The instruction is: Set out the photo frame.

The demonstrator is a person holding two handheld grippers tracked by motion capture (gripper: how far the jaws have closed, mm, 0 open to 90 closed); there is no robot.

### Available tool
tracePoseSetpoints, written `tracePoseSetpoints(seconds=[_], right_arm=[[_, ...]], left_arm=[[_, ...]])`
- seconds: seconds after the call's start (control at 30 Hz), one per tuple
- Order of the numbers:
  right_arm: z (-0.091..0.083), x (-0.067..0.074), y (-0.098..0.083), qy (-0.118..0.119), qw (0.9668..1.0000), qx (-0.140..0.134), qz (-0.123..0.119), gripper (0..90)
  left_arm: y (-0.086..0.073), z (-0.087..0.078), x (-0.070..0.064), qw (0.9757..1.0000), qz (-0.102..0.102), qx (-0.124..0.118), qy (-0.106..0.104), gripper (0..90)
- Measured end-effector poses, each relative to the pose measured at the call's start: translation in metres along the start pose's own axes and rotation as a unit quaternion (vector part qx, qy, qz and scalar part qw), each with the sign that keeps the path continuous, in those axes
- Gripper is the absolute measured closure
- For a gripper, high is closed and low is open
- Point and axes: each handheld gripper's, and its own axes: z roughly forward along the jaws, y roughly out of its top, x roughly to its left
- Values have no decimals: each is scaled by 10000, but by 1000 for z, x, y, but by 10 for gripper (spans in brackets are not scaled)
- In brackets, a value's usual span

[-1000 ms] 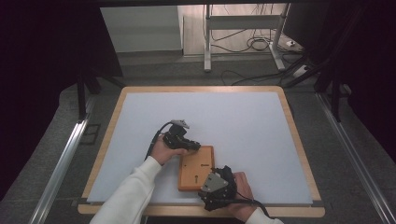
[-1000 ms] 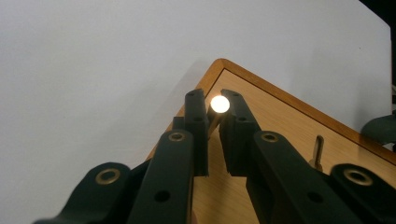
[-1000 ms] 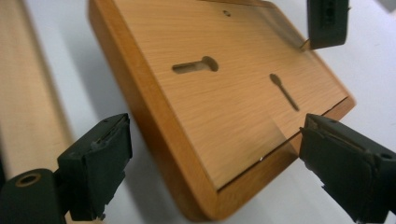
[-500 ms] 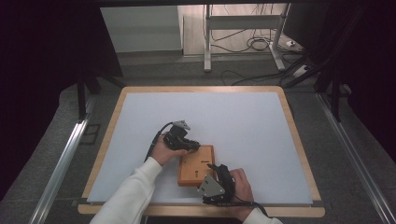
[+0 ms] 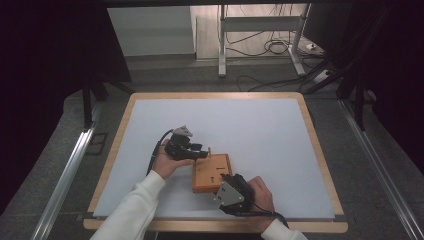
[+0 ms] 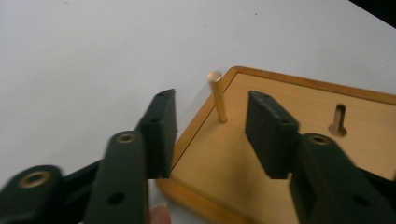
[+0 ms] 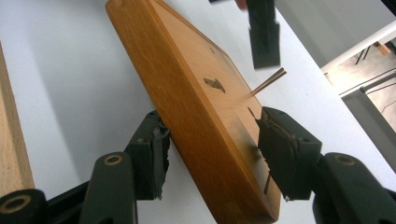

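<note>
A flat wooden board (image 5: pixel 210 171) lies on the white table top. A thin peg (image 6: pixel 218 100) stands upright in a hole near the board's far left corner, and a second slot (image 6: pixel 338 122) is cut further along. My left gripper (image 6: pixel 211 119) is open; its jaws have just been opening, and they flank the peg without touching it. From the high view it (image 5: pixel 203 152) reaches in from the left. My right gripper (image 7: pixel 212 123) has been closing and now pinches the board's (image 7: pixel 201 116) near right corner, a pad on each side.
The table has a light wooden rim (image 5: pixel 215 95). White surface spreads wide behind and to the right of the board. A metal rail (image 5: pixel 65 170) runs along the left, and a stand with cables (image 5: pixel 260 45) sits beyond the far edge.
The left gripper's jaws have come apart from the peg and drawn back slightly to the left. The right gripper has narrowed onto the board's near corner.
</note>
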Motion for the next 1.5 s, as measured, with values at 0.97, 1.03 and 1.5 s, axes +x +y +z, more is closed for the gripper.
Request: tracePoseSetpoints(seconds=[0.97, 1.03, 1.5], right_arm=[[-3, -25, 13, -26, 9999, 90, 62, 507], [-4, -27, 14, -2, 9999, 109, 84, 508], [-2, -38, 22, 114, 9996, 231, 124, 522]], left_arm=[[-63, -43, -5, 9963, 196, 263, 799, 350], [-63, -43, -6, 9961, 210, 288, 807, 349], [-64, -42, -7, 9967, 115, 296, 745, 336]])
